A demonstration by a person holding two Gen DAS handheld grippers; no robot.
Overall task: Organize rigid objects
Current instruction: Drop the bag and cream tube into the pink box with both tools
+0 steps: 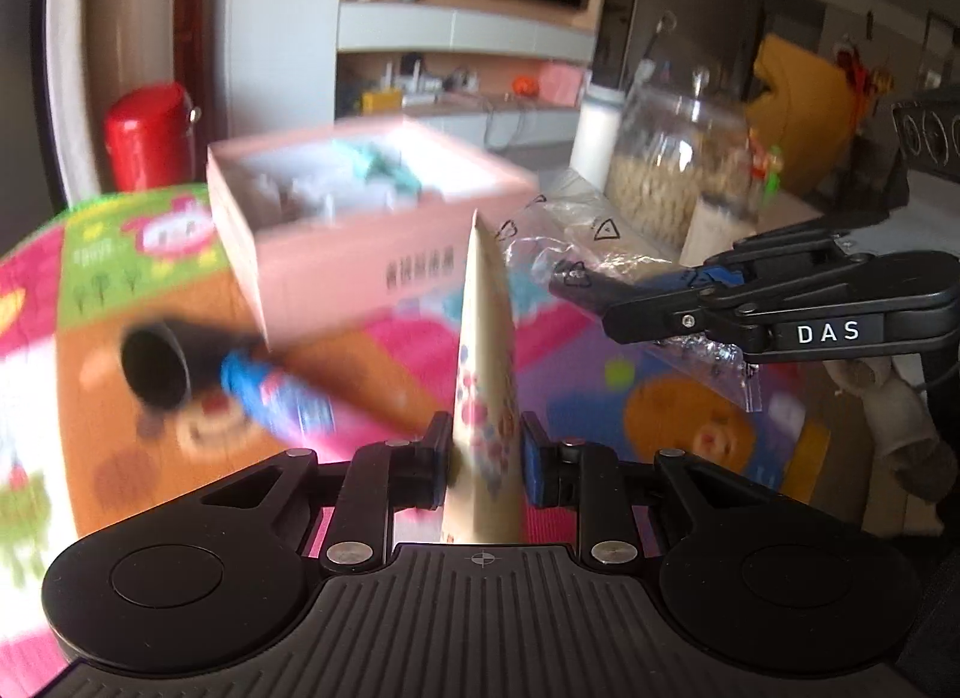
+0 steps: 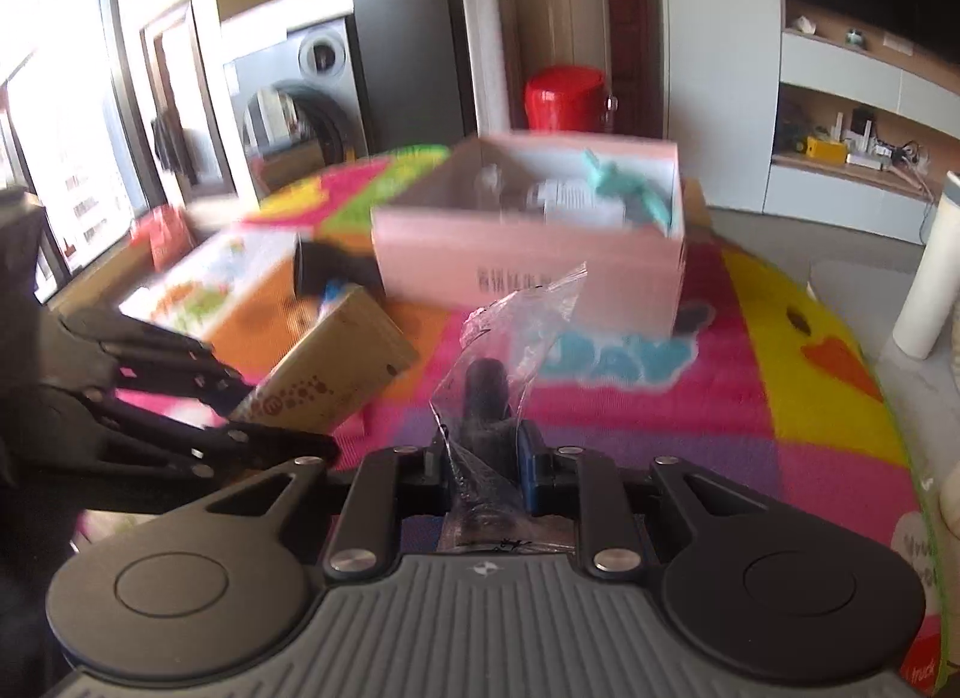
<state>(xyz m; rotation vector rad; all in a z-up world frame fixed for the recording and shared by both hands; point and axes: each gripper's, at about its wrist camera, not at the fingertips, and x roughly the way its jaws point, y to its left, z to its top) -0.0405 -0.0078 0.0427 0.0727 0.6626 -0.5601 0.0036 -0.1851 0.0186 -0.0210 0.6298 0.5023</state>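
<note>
Left hand-held gripper (image 1: 485, 461): nearest in the left wrist view, its pads clamped on a flat beige box (image 1: 485, 374) with a dotted print, held edge-on so that it rises as a narrow wedge; in the right wrist view the same box (image 2: 336, 380) shows its broad face, tilted, at the tips of the left gripper.
Right hand-held gripper (image 2: 485, 461): closed on a clear plastic bag (image 2: 510, 332) with a dark object inside it; the crumpled top of the bag sticks up past the fingertips. From the left wrist view it (image 1: 576, 287) reaches in from the right, with the bag's film (image 1: 708, 356) hanging under it.
Play mat (image 2: 660, 422): a bright cartoon-printed mat in pink, yellow, orange and green lies under everything; both held things are above it.
Black and blue item (image 1: 198, 368): lies on its side on the mat to the left of the held box, just in front of the pink box's near corner; too blurred to name.
Pink box (image 2: 528, 272): open-topped cardboard box standing on the mat beyond both grippers; it holds a teal item (image 2: 624, 182) and some pale things that are too blurred to tell apart.
Glass jar (image 1: 678, 158): to the right of the pink box, filled with pale pieces.
Red canister (image 2: 564, 98): stands behind the pink box, near the wall.
Shelving (image 2: 864, 116): pale shelf unit at the back with small objects on it.
</note>
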